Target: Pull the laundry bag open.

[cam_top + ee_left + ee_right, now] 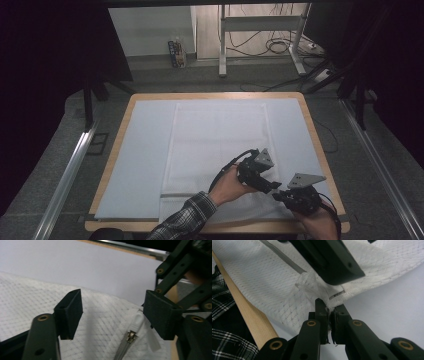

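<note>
The white mesh bag (215,145) lies flat on the desk (320,145), and the work is at its near right corner, where the zipper (125,346) ends. The right hand-held gripper (329,308) is clenched on the fabric at that corner, its jaws pressed together with mesh bunched between them; judged from the right gripper view, this pinch anchors the bag so the zipper can be worked.

The left hand-held gripper (113,312) hangs just beside that corner with its jaws released and apart. The white pull tab (136,320) sits between them, nearer one pad, touched by neither.

To do the step well, the left hand-held gripper should probably settle lower so both pads flank the tab squarely, then close on the tab alone, not on loose mesh. The anchoring corner ought to stay taut and low against the desk, so that the pull runs along the zipper line toward the bag's far side rather than lifting the cloth.

A skewed grip would likely slip off the tab.
</note>
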The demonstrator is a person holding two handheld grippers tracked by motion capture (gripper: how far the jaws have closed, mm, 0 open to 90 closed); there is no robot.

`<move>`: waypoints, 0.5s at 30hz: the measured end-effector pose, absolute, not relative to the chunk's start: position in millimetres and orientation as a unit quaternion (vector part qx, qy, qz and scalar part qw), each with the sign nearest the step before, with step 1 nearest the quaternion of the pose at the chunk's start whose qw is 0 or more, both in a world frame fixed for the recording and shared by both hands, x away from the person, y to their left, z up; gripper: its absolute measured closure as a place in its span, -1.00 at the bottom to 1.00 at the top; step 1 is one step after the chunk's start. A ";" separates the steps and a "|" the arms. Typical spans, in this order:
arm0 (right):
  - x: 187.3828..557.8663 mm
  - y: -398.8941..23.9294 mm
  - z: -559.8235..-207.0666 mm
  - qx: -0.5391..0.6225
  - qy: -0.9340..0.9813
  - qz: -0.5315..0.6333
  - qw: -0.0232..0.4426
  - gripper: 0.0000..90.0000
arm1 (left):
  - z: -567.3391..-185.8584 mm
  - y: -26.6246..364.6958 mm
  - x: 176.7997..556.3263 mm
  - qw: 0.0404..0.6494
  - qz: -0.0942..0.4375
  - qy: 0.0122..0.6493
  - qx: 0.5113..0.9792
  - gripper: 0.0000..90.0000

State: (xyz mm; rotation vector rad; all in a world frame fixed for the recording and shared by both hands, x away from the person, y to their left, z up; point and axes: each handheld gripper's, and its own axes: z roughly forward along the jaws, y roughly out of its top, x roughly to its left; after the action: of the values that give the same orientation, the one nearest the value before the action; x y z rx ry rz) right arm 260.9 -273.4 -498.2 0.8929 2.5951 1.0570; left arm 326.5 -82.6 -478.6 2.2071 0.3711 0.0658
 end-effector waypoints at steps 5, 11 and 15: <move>260.1 -271.5 -498.4 0.298 0.882 0.349 0.107 0.86 | -479.5 -75.3 328.0 0.438 0.014 0.156 0.885 -0.11; 259.9 -272.5 -497.7 0.303 0.880 0.350 0.110 0.86 | -482.0 -56.0 328.0 0.435 0.013 0.161 0.886 -0.02; 259.9 -273.5 -497.1 0.303 0.879 0.351 0.112 0.86 | -488.0 -43.9 329.7 0.432 0.007 0.169 0.886 0.03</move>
State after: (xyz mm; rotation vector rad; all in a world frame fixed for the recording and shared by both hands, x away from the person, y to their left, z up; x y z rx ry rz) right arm 259.9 -273.5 -497.1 0.8899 2.5790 1.0310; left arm 329.7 -43.9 -488.0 2.2084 0.4215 0.0172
